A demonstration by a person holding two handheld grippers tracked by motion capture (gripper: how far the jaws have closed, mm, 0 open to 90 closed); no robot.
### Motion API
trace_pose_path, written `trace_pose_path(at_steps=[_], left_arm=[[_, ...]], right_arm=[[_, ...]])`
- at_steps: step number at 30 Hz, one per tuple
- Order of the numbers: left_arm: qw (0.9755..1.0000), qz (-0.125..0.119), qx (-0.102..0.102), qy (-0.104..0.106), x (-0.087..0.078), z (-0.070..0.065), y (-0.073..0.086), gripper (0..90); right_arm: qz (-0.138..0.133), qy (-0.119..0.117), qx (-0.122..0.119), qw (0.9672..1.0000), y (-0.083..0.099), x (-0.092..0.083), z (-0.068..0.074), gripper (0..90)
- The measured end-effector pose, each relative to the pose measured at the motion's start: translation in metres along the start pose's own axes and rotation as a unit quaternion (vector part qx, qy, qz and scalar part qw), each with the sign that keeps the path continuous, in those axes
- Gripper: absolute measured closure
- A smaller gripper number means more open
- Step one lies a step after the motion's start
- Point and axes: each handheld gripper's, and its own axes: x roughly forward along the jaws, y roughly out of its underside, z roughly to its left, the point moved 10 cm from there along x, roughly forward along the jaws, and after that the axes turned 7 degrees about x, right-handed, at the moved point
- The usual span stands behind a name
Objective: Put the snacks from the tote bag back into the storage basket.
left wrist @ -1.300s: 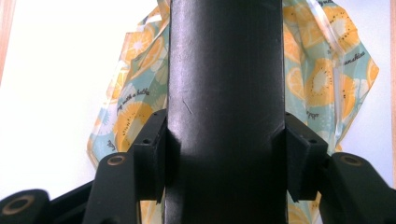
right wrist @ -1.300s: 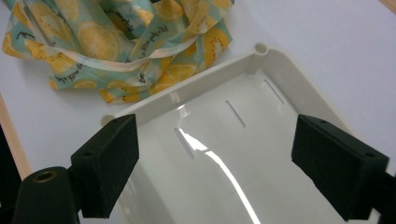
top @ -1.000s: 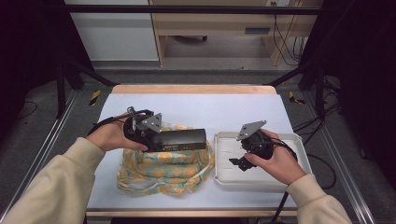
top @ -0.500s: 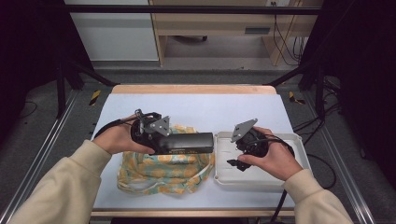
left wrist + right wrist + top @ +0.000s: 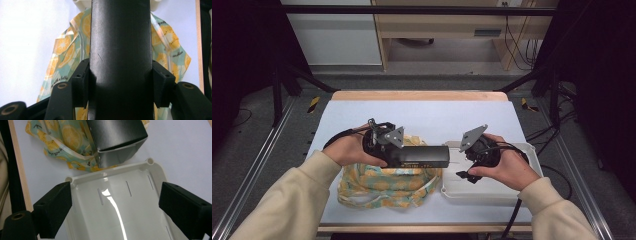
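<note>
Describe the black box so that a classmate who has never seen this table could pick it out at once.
On the pale table, look to the middle, just left of the white tray. There the left gripper clamps a long black box above a lemon-print bag. It is the one dark, straight-sided thing between the soft patterned bag and the glossy white tray.

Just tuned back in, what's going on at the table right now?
A person holds a tool in each hand. The left tool is shut on a long black box, holding it level over a lemon-print pouch on the table, its far end pointing at the white tray. The right tool is open, poised over the tray with nothing between its jaws. The box is not in the tray yet.
</note>
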Motion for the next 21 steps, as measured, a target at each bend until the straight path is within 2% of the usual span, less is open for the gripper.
trace_pose_path(at_steps=[7,21], left_arm=[[1.0000,0.000,0.007,0.004,0.005,-0.002,-0.008,42.8],[0.9998,-0.002,0.016,0.012,0.014,-0.007,-0.020,42.8]], right_arm=[[0.000,-0.011,-0.013,0.9999,-0.004,0.002,0.004,13.0],[0.005,-0.021,-0.016,0.9996,-0.005,0.005,0.006,16.5]])
